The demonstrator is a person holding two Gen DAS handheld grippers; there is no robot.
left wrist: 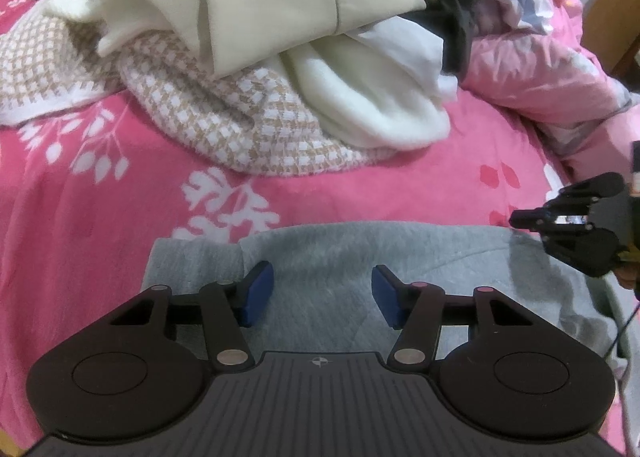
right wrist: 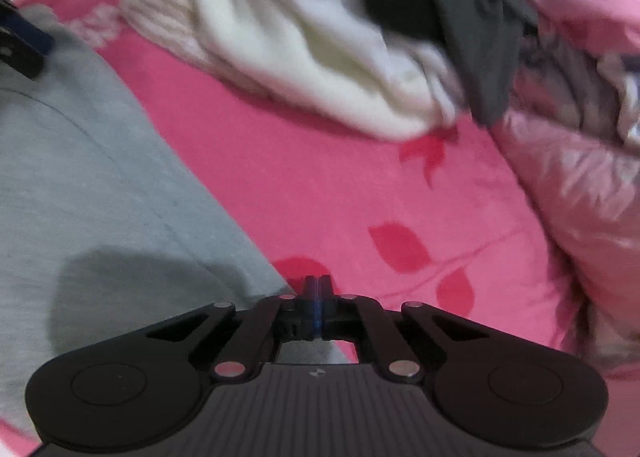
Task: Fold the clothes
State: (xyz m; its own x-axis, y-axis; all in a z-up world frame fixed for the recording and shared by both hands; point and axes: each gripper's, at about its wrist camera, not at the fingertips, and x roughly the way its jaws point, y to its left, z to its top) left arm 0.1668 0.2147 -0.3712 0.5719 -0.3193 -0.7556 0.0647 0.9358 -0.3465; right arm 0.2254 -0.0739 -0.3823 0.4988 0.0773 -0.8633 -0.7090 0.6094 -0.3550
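**Inspector:** State the position of the garment.

**Assistant:** The grey sweatshirt (left wrist: 360, 257) lies flat on the bed (left wrist: 100, 217), on its pink leaf-print cover, at the near edge. A pile of unfolded clothes (left wrist: 248, 57) sits further back: cream, white, houndstooth and dark pieces, well apart from the sweatshirt. A rumpled pink quilt (left wrist: 540, 69) lies toward the bed's right side.

**Inspector:** Left gripper?

**Assistant:** The left gripper (left wrist: 322, 295) points steeply down over the sweatshirt's far edge. Its blue-padded fingers (left wrist: 258, 293) stand about half apart, with grey fabric below them; nothing is pinched.

**Inspector:** Right gripper?

**Assistant:** The right gripper (right wrist: 318, 289) also tilts steeply down, at the sweatshirt's right edge where grey cloth meets the pink cover. Its fingers are pressed fully together. Whether any fabric is caught between them I cannot tell; the tips hide the contact. In the left wrist view it appears at the right border, tips just beside the sweatshirt's far right corner.
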